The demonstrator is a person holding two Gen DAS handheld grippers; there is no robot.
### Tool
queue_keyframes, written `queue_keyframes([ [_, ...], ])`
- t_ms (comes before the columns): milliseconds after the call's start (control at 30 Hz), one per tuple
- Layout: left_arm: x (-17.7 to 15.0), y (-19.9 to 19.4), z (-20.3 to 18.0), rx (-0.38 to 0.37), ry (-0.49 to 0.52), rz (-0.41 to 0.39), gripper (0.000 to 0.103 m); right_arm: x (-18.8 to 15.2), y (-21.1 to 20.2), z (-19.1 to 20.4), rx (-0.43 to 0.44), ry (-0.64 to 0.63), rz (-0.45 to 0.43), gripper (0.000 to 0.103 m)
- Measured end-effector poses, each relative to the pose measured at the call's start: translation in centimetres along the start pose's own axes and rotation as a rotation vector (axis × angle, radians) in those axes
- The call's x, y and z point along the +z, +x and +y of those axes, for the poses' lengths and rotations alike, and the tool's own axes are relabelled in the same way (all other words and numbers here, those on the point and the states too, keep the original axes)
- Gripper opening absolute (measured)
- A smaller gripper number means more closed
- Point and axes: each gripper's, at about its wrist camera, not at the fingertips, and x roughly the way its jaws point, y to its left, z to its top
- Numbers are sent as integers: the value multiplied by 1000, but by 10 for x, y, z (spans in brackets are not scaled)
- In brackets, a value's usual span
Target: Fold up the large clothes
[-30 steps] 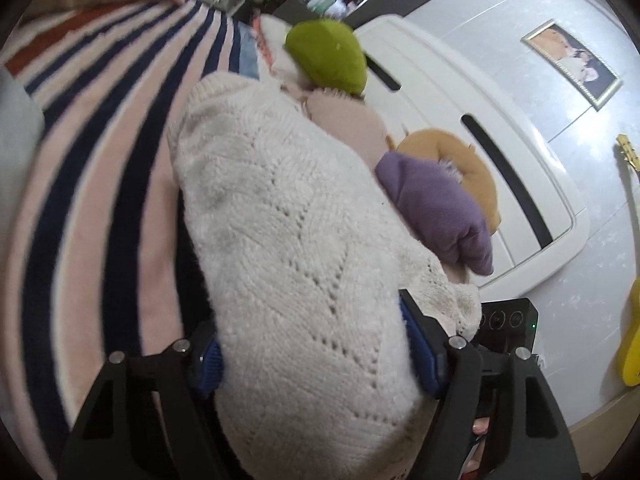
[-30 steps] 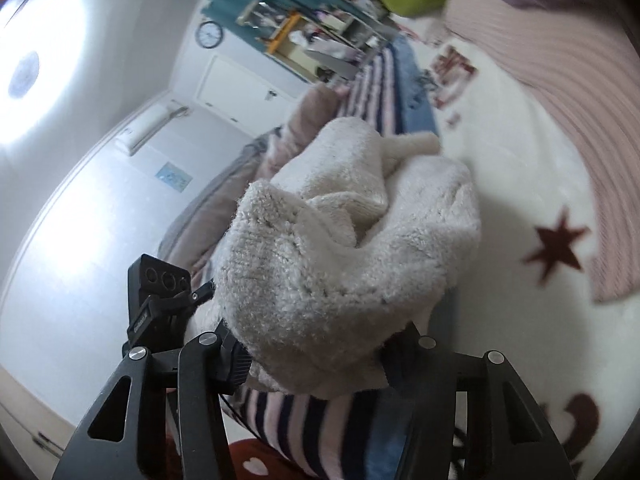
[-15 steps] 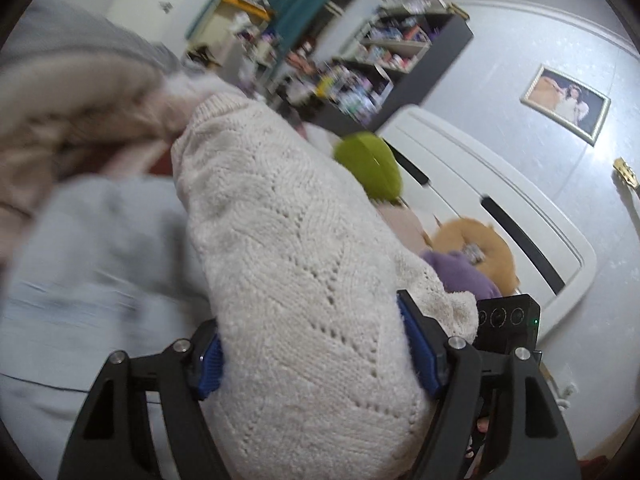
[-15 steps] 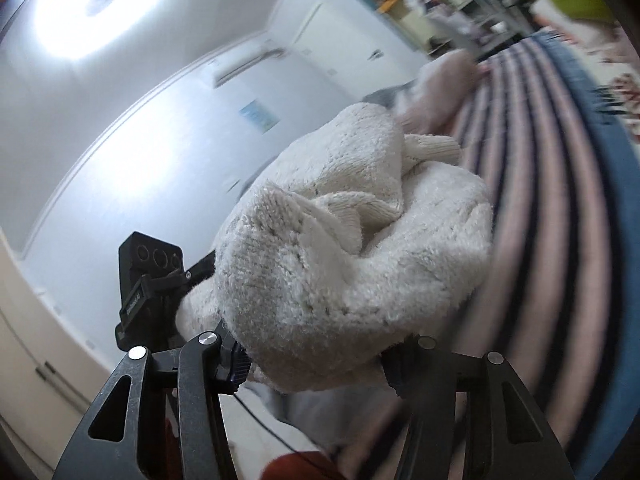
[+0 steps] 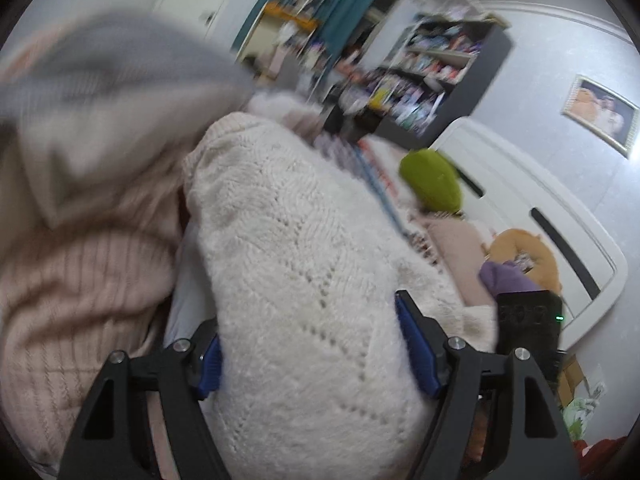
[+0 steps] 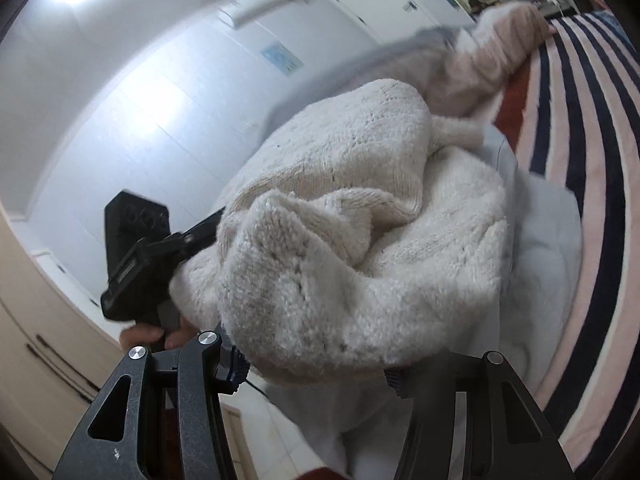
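A folded cream knit sweater (image 5: pixel 304 280) fills the left wrist view; my left gripper (image 5: pixel 316 360) is shut on one end of it, blue pads pressed into both sides. In the right wrist view the same sweater (image 6: pixel 360 240) bulges between the jaws of my right gripper (image 6: pixel 316 376), which is shut on its other end. The sweater is held up above a light grey garment (image 6: pixel 536 256) on the striped bedspread (image 6: pixel 600 160). The left gripper's body (image 6: pixel 136 264) shows in the right wrist view at the left.
A pile of pink ribbed and grey clothes (image 5: pixel 80 240) lies at the left, also seen in the right wrist view (image 6: pixel 492 52). A green cushion (image 5: pixel 432 184), orange and purple plush items (image 5: pixel 520 256), a white headboard (image 5: pixel 560 216) and a bookshelf (image 5: pixel 432 60) stand beyond.
Both grippers have swung with the sweater away from the pillows and towards the clothes pile; the views have turned from the striped bedspread to the pile and the wall. The grip is unchanged.
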Motion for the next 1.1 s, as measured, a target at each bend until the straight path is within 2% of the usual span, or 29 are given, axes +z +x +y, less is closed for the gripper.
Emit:
queue_keyframes([
  [33,-5,11,17,-3,-26,24,74,-7,6,-6,-14,1,14,47],
  [100,-14,19,37,-27,-61,26,87,-16,12,-15,-13,9,32,48],
  [167,-18,24,51,1,-67,26,95,-22,18,-16,-10,3,50,48],
  [300,-19,25,49,47,-49,45,96,-18,21,-15,-37,-19,60,48],
  [467,-18,17,22,91,5,22,95,-17,14,-13,-39,-15,61,56],
  [600,-13,1,5,177,42,-2,95,-13,10,-12,-32,-14,71,60],
  [833,-9,-42,-25,269,77,-106,95,-9,-3,-1,-53,-62,81,63],
  [1033,-19,-55,-75,350,164,-158,95,-13,-32,5,-73,-107,48,66],
  [1100,-28,-61,-98,369,208,-184,95,-16,-48,8,-91,-133,31,73],
])
